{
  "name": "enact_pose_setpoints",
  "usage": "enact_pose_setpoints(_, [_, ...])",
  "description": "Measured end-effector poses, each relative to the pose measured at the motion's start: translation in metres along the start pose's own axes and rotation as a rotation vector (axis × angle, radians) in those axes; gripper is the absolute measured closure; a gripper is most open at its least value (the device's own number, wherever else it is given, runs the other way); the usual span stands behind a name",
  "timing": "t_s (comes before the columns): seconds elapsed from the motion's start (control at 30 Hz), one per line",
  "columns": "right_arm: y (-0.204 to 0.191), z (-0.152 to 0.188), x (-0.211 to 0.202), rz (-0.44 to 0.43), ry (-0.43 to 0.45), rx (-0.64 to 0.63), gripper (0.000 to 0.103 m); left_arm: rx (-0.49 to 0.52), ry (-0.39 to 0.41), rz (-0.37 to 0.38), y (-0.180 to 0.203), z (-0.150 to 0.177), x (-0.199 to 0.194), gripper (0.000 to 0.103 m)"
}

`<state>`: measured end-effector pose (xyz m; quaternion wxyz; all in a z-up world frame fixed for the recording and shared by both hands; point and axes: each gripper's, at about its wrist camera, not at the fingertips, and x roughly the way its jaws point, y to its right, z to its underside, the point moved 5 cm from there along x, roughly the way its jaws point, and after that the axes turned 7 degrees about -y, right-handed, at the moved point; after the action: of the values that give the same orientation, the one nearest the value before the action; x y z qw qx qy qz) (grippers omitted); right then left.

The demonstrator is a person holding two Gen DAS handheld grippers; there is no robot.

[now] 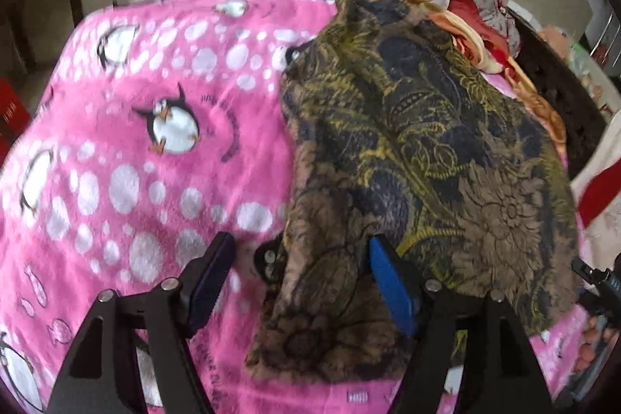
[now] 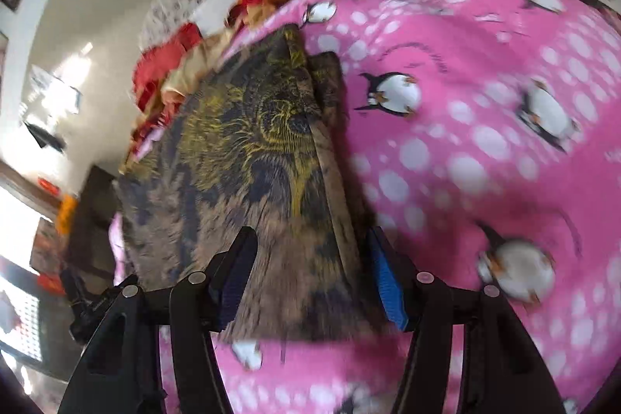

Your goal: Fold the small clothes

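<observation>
Lying on the pink penguin-print fleece blanket (image 1: 128, 127), the brown, navy and yellow floral-patterned cloth (image 1: 419, 142) sits partly folded. Both the left gripper (image 1: 299, 278) and right gripper (image 2: 310, 274) gape, straddling its near edges ungripped; pinching only 1 layer could undo the fold.

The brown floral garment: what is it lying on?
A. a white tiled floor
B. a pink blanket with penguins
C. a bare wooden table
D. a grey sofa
B: the brown floral garment lies spread on the pink penguin blanket, which shows around it in both wrist views.
</observation>
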<state>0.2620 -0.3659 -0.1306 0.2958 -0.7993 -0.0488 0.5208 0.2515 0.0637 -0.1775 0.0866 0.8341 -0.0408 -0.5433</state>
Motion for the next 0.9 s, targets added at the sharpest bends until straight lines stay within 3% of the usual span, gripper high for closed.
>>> enact_pose_setpoints(0.03, [-0.003, -0.003, 0.008, 0.004, -0.025, -0.006, 0.091, 0.026, -0.018, 0.0, 0.007, -0.001, 0.0, 0.069])
enact_pose_setpoints(0.07, [-0.007, -0.006, 0.014, 0.027, -0.047, -0.026, 0.102, 0.035, -0.044, 0.013, 0.011, -0.002, 0.001, 0.087])
enact_pose_setpoints(0.13, [-0.014, -0.006, 0.014, 0.08, -0.059, -0.049, 0.103, 0.034, -0.054, -0.014, 0.017, -0.004, -0.005, 0.09])
enact_pose_setpoints(0.3, [-0.05, -0.008, -0.023, 0.108, 0.005, -0.125, 0.103, 0.04, 0.018, 0.011, 0.026, -0.004, -0.056, 0.091])
enact_pose_setpoints(0.43, [-0.089, -0.001, -0.06, 0.081, 0.036, -0.196, 0.103, 0.065, 0.102, 0.055, 0.03, 0.007, -0.117, 0.091])
enact_pose_setpoints(0.53, [-0.107, 0.009, -0.081, 0.045, 0.036, -0.213, 0.103, 0.08, 0.122, 0.067, 0.022, 0.027, -0.146, 0.091])
enact_pose_setpoints(0.67, [-0.08, 0.051, -0.097, -0.029, -0.005, -0.136, 0.103, 0.053, 0.036, 0.086, -0.011, 0.087, -0.14, 0.089])
enact_pose_setpoints(0.77, [-0.038, 0.088, -0.078, -0.059, -0.065, -0.099, 0.102, 0.049, -0.099, 0.033, -0.04, 0.127, -0.087, 0.081])
enact_pose_setpoints(0.83, [-0.007, 0.108, -0.057, 0.0, -0.136, -0.05, 0.081, 0.037, -0.126, 0.036, -0.055, 0.135, -0.067, 0.063])
enact_pose_setpoints(0.87, [0.014, 0.117, -0.046, 0.065, -0.172, -0.029, 0.081, -0.001, -0.12, 0.085, -0.062, 0.132, -0.069, 0.063])
enact_pose_setpoints(0.9, [0.021, 0.118, -0.045, 0.078, -0.171, -0.023, 0.08, -0.022, -0.122, 0.099, -0.064, 0.127, -0.073, 0.062])
